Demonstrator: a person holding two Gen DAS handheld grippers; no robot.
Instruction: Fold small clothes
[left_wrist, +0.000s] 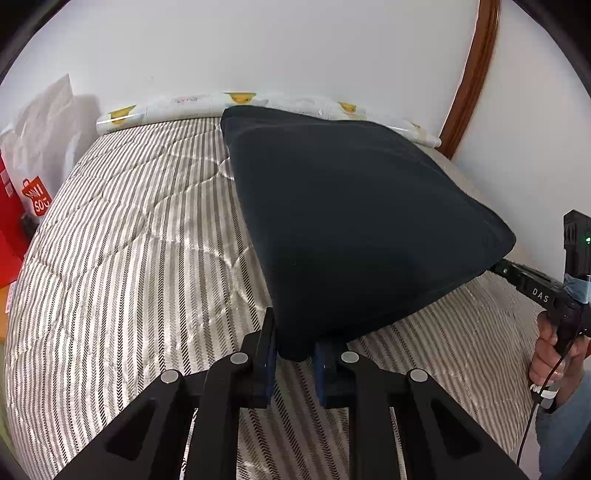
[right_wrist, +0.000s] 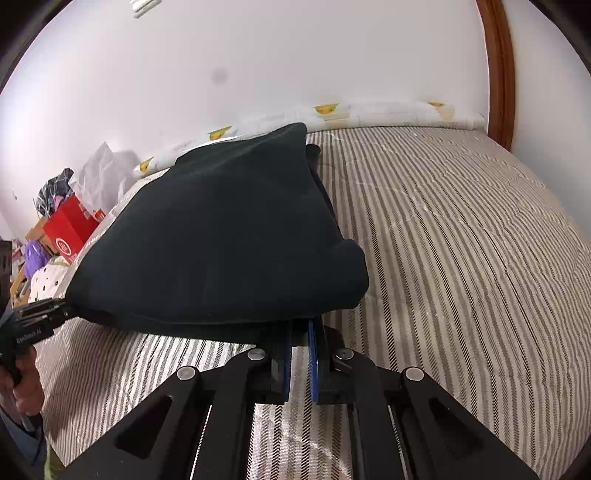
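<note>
The bed (left_wrist: 122, 236), covered in a striped quilt, fills the space under and ahead of both claws, running up to a white wall.

The dark garment (left_wrist: 351, 221) is spread on it and lifted along its near edge, stretched between the two claws. From the left claw (left_wrist: 293, 354) it fans forward and to the right, its far corner pointing toward the wall; its near hem runs as the long axis from this claw across to the right claw (left_wrist: 496, 266). In the right wrist view the same cloth (right_wrist: 221, 236) extends forward and to the left of the right claw (right_wrist: 300, 334), tapering to a far tip by the wall.

A rolled cover (left_wrist: 177, 107) with yellow marks lies beyond the garment along the wall.

Both claws point forward and downward at the bed. The left claw is clamped on the near left corner of the garment, cloth bunched between its blue pads (left_wrist: 320, 373). The right claw has its pads drawn close together, gripping the other near corner, where the hem droops over its fingertips. A hand (left_wrist: 550, 350) holds the right claw's grip at the right edge; the other hand (right_wrist: 22, 384) shows at the left edge of the right wrist view.

The right claw's fingertips are buried under cloth. Both people's hands are cut off by the frame. Red boxes (right_wrist: 70, 229) and clutter left of the bed are too small to make out.
</note>
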